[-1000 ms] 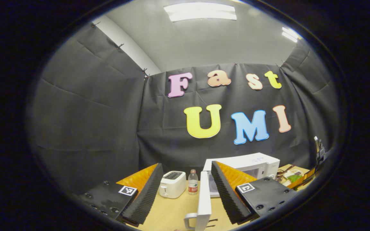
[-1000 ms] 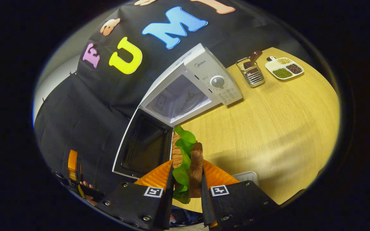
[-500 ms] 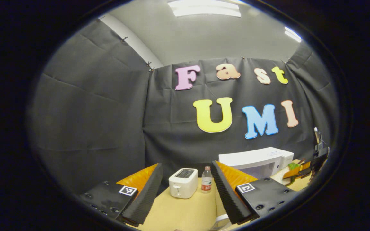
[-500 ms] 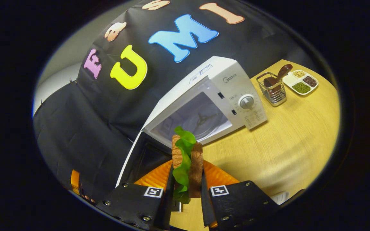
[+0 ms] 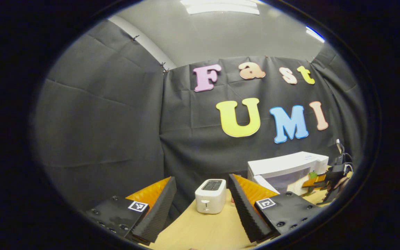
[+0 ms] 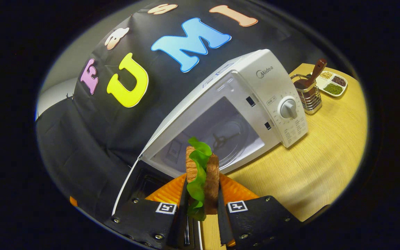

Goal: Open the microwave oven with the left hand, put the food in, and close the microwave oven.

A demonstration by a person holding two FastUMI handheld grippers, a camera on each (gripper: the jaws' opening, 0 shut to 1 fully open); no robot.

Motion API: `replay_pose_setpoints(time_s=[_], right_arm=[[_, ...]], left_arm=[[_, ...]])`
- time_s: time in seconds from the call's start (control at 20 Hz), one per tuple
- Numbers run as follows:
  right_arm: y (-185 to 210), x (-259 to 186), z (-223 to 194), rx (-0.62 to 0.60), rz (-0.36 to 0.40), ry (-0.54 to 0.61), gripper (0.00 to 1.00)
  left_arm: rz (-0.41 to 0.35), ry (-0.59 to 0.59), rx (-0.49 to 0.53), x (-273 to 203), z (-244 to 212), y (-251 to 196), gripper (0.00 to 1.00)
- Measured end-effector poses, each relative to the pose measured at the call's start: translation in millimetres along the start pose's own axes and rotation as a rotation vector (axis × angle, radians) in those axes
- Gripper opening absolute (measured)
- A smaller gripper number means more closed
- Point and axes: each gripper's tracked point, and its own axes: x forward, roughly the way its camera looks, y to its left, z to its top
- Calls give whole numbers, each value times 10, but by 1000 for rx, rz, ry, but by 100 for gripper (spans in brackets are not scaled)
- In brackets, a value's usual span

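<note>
Green lettuce and brown bread: sandwich [image 6: 201, 173], upright on edge, pinched between both fingers of the right gripper [image 6: 201, 194], in the right gripper view.
Right gripper: clamped on the sandwich, one finger pressing each bread slice, held just in front of the microwave's open mouth.
Microwave door [image 6: 144, 189]: swung wide open to the left of the sandwich, dark window panel facing up and outward, white frame edge running beside the gripper's left finger.
Microwave oven [image 6: 255, 93]: white, standing on the wooden table [image 6: 311, 163], cavity exposed, with the round glass turntable [image 6: 226, 139] and its hub visible inside, directly beyond the sandwich.
Control panel: on the oven's right side, with a round dial [image 6: 288, 108] and two dark latch slots beside the cavity.
Wire utensil holder [image 6: 309, 97]: past the oven on the table, with a brown-handled tool leaning out of it.
Divided white tray [image 6: 332, 83]: farthest on the table, just beyond the holder, with green, dark and pale fillings in separate compartments.
Left gripper [image 5: 200, 205]: fingers spread wide apart with nothing between them, raised over the near edge of the table, in the left gripper view.
White toaster [image 5: 210, 200]: framed between the left gripper's fingers, farther off on the table, top slots facing up.
Far right in the left gripper view: white microwave oven again, front open, with the right gripper and a green scrap of the sandwich at its mouth.
</note>
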Motion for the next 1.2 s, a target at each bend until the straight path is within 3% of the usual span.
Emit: replay_pose_setpoints(time_s=[0.25, 0.4, 0.45, 0.6, 0.8, 0.85, 0.9, 1.0, 1.1, 1.2], right_arm=[[5, 463, 5, 33, -5, -81, 39], [7, 703, 13, 80, -7, -104, 39], [-8, 780, 20, 79, -14, -111, 39], [-53, 962, 69, 74, -31, -134, 41], [-93, 1154, 121, 127, -49, -163, 41], [-107, 1193, 141, 127, -60, -171, 41], [-131, 1233, 151, 116, -73, -175, 41], [-220, 1286, 171, 84, -118, -186, 41], [-288, 1306, 213, 35, -169, -201, 44], [-387, 1323, 232, -38, -223, -193, 54]], left_arm=[[21, 42, 47, 17, -125, 154, 100], [34, 73, 56, 19, -196, 234, 93], [38, 83, 57, 16, -230, 241, 97], [44, 109, 72, -14, -285, 287, 94], [51, 127, 111, -110, -362, 357, 100], [54, 134, 112, -113, -392, 373, 100], [53, 143, 110, -135, -419, 375, 93], [53, 145, 115, -126, -428, 399, 100], [66, 136, 128, -148, -402, 460, 100], [74, 142, 131, -183, -433, 493, 100]])
